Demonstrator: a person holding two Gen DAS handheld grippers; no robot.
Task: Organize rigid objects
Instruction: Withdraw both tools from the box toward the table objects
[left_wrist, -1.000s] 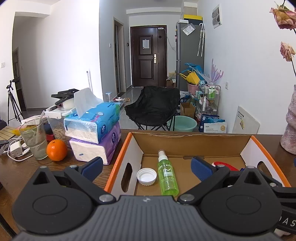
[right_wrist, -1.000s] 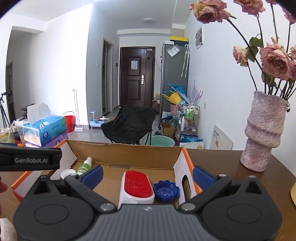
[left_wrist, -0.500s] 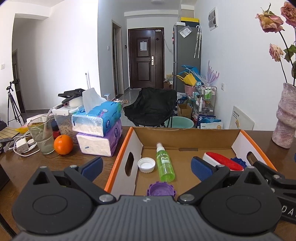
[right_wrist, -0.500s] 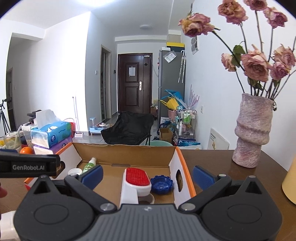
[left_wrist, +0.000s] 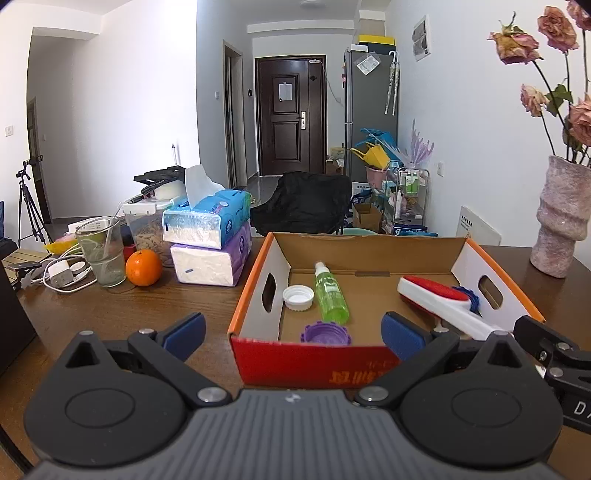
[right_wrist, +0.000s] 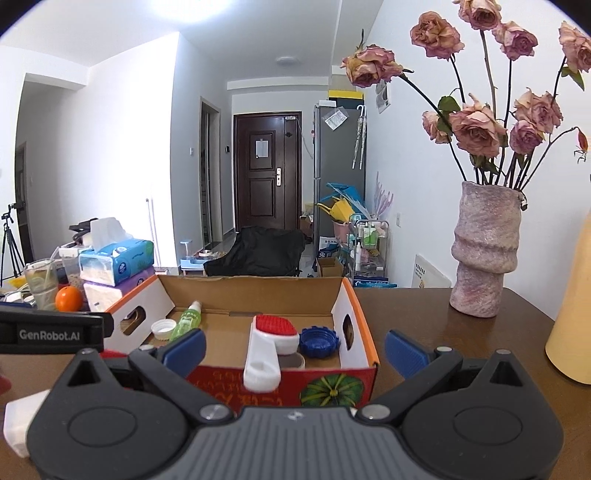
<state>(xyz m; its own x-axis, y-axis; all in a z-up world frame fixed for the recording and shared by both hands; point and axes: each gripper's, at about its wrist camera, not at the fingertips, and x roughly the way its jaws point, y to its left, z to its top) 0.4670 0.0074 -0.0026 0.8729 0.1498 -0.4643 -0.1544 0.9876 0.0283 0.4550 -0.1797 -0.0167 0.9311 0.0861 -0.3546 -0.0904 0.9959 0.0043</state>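
Both grippers, left (left_wrist: 291, 328) and right (right_wrist: 295, 345), now drawn back nearside of the cardboard box (left_wrist: 255, 295), jaws spread, empty. Brush (right_wrist: 267, 343), caps, spray bottle (left_wrist: 330, 293) inside: sorting seemingly complete.

My left gripper (left_wrist: 291, 330) and right gripper (right_wrist: 295, 346) are black and grey with blue pads (left_wrist: 183, 331). At frame centre, the brown cardboard box (left_wrist: 369, 251) has orange rims, white side walls and a red front printed with yellow characters and a green pumpkin (right wrist view). Inside lie a clear green spray bottle (left_wrist: 330, 292), a white round cap (left_wrist: 298, 297), a purple ridged cap (left_wrist: 325, 333), a blue ridged cap (right_wrist: 319, 341) and a white brush with red bristles (left_wrist: 439, 297). At left, a round orange fruit (left_wrist: 143, 267) sits on the dark brown wooden table (left_wrist: 122, 314).
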